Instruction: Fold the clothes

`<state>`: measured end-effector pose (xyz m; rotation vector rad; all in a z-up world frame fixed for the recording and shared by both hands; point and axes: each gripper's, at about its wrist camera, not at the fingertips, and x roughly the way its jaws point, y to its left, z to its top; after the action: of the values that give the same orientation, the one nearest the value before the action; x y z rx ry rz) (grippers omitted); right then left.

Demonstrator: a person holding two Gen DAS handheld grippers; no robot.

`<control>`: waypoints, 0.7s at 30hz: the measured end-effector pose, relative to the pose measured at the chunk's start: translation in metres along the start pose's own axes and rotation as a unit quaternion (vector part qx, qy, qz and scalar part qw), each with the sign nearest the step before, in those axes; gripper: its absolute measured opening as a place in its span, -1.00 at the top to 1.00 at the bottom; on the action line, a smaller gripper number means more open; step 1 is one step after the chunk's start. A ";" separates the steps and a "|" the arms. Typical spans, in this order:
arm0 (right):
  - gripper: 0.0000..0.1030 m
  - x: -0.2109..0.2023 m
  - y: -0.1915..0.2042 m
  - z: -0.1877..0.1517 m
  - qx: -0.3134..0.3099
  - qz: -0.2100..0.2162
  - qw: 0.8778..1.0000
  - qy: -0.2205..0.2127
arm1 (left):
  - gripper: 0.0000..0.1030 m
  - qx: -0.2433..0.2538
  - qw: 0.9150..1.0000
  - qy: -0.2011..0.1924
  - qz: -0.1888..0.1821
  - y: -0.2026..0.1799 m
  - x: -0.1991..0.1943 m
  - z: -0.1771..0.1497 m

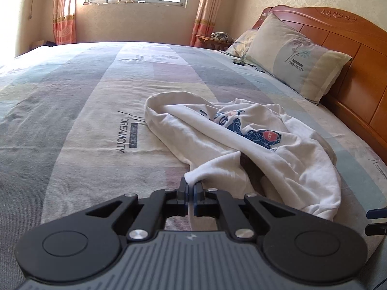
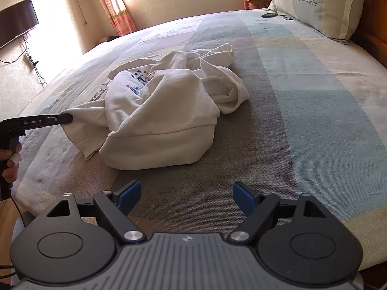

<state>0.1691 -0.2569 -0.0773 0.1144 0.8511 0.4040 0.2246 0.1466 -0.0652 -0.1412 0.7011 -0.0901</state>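
Note:
A white sweatshirt [image 1: 241, 142] with a blue printed graphic lies crumpled on the bed. My left gripper [image 1: 191, 188] is shut on a near corner of its fabric. The right wrist view shows the same sweatshirt [image 2: 164, 111] in a heap, with the left gripper [image 2: 69, 118] pinching its left edge from the side, held by a person's hand [image 2: 11, 159]. My right gripper [image 2: 186, 195] stands open, blue pads apart, over bare bedsheet a short way in front of the sweatshirt's hem, touching nothing.
The bed [image 1: 72, 111] has a striped pastel sheet. Pillows [image 1: 297, 55] lean on a wooden headboard [image 1: 358, 48] at the right, and a dark phone [image 2: 269, 14] lies near them. A window with orange curtains is at the far wall, a wall-mounted TV [image 2: 17, 21] at left.

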 end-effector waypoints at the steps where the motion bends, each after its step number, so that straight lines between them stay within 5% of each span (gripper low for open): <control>1: -0.69 0.001 0.001 0.000 0.000 -0.001 1.000 0.001 | 0.97 -0.003 1.000 0.001 0.011 0.008 -0.001 0.002; 7: -0.69 0.005 0.003 0.002 -0.002 -0.004 1.000 0.005 | 0.97 -0.022 0.997 0.007 0.077 0.054 -0.005 0.017; 10: -0.69 0.008 0.002 0.003 -0.001 -0.007 1.000 0.010 | 0.97 -0.020 0.989 0.020 0.142 0.080 0.004 0.019; 12: -0.69 0.009 0.002 0.003 0.000 -0.010 1.000 0.013 | 0.96 -0.032 0.986 0.052 0.154 0.101 0.011 0.021; 16: -0.69 0.009 0.002 0.003 -0.002 -0.011 1.000 0.014 | 0.64 -0.054 0.978 0.080 0.183 0.124 0.013 0.021; 20: -0.70 0.009 0.003 0.004 -0.004 -0.015 1.000 0.015 | 0.41 0.021 0.979 0.048 0.198 0.092 -0.006 0.020; 21: -0.71 0.010 0.003 0.004 -0.005 -0.015 1.000 0.016 | 0.19 0.043 0.978 0.035 0.199 0.079 -0.012 0.020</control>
<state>0.1768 -0.2498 -0.0812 0.0857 0.8804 0.3835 0.2312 0.2285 -0.0553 0.0883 0.7835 0.2591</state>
